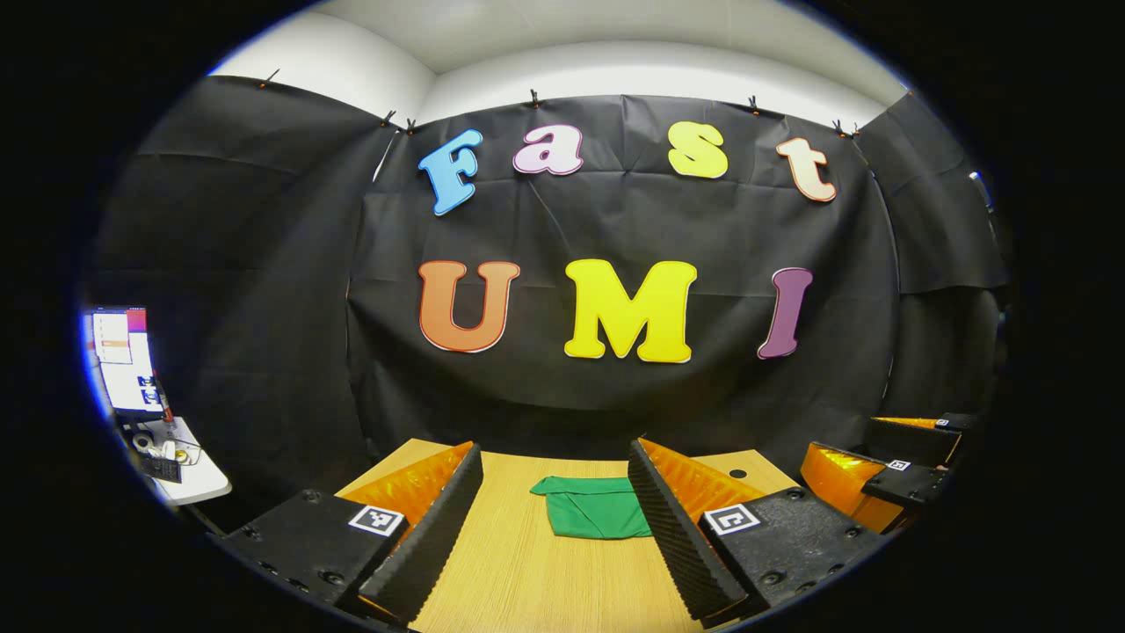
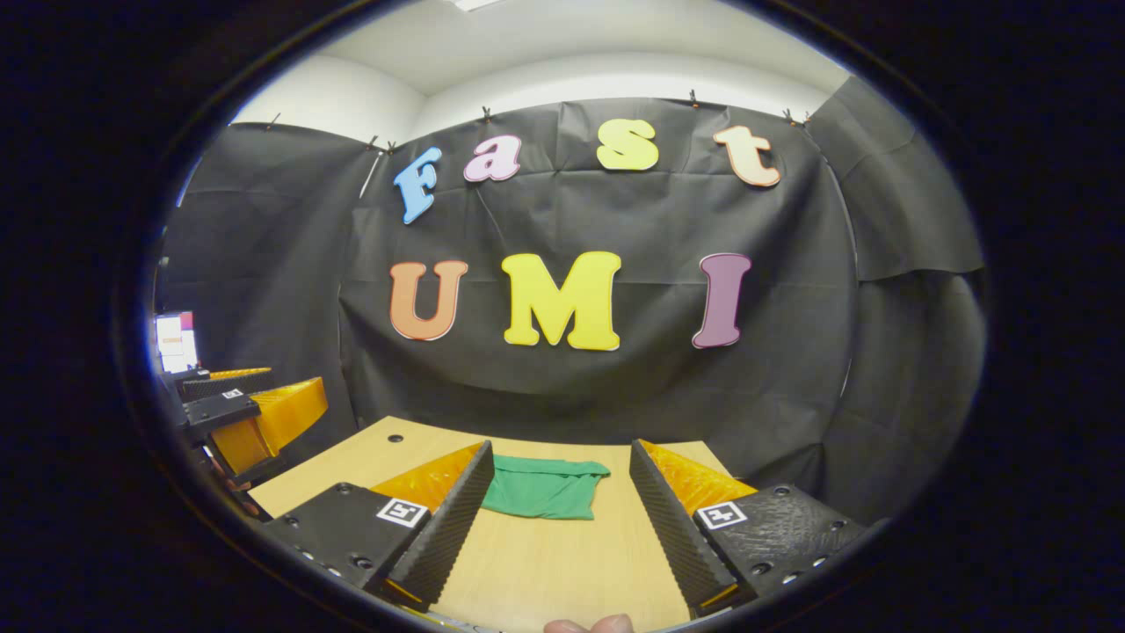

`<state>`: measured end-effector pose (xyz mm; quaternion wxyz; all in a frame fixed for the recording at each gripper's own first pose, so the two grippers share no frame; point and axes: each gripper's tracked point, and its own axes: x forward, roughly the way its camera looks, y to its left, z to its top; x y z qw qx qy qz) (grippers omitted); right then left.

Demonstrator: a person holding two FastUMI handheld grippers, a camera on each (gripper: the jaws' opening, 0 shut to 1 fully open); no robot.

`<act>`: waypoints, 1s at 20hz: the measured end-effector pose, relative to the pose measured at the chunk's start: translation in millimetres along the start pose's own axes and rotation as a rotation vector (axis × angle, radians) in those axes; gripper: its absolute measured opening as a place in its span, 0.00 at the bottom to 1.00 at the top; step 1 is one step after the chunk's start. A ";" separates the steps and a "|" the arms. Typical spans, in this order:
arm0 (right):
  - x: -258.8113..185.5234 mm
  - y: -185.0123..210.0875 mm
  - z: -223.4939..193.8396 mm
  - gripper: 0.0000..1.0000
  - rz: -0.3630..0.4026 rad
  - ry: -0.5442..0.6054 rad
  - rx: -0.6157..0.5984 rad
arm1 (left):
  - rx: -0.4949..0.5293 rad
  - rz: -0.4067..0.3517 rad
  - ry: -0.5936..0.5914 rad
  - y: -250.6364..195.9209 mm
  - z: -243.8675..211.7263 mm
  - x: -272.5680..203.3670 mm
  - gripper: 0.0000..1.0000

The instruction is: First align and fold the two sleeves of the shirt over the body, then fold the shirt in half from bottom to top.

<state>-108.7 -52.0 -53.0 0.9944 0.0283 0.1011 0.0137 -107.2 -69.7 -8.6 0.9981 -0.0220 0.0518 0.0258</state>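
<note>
Wooden and pale, the bench (image 1: pixel 527 563) showed between the fingers of the left gripper (image 1: pixel 549 536), which was spread wide and held nothing. The right gripper (image 2: pixel 558 519) was spread wide too, with nothing in it. Both hung above the near part of the bench. In the left gripper view, the other gripper showed at the right edge.

Farther out lay the green shirt (image 2: pixel 545 488), flat on the bench near the far edge and well apart from both grippers. It looked like a small, neat bundle, with its cloth doubled over and a soft fold along one side. No sleeves stuck out.

My guess was that the folding was done, or close to done. If so, the next move called only for a check that the edges lined up. Behind the bench hung the black cloth wall (image 2: pixel 615 387).
</note>
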 end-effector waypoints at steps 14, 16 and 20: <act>13.7 -10.0 19.3 0.95 -0.003 -0.056 0.002 | 0.006 -0.020 -0.029 -13.1 13.3 14.7 1.00; 15.1 -10.9 19.3 0.96 0.000 -0.055 0.007 | 0.016 -0.026 -0.039 -15.7 14.6 15.9 1.00; 20.6 -12.8 18.5 0.96 0.005 -0.046 0.016 | 0.015 -0.039 -0.038 -23.4 15.9 16.7 1.00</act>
